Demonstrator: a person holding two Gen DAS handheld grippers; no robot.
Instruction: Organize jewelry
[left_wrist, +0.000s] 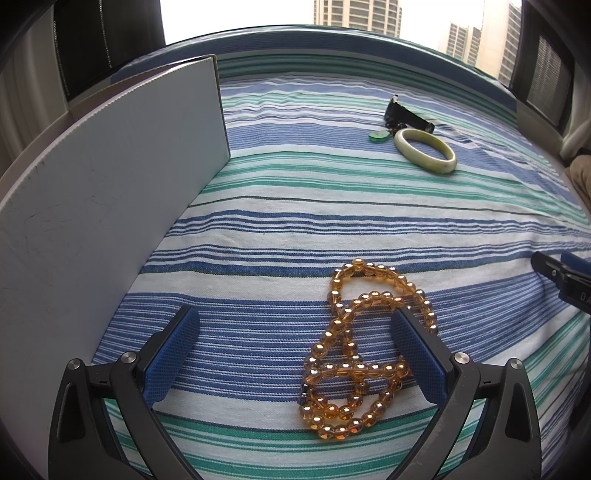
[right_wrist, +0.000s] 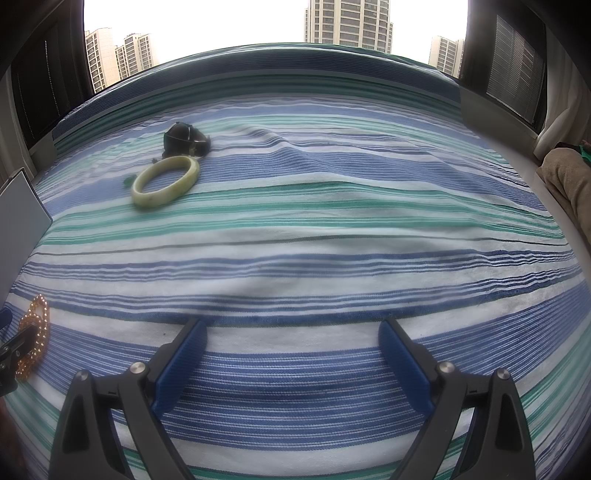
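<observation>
Amber bead strand (left_wrist: 354, 350) lies coiled on the striped bed, ungrasped.
Our left gripper (left_wrist: 295, 350) hovers, jaws spread; next we close on it.

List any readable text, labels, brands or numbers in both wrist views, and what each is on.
"DA": embossed letters on the black body of the right tool, at the right edge of the left wrist view; the rest of the word is cut off by the frame.
Black watch: any dial or strap markings are too small to read in either view.
Amber bead string, pale green bangle, white board, striped cloth: no text visible.
</observation>
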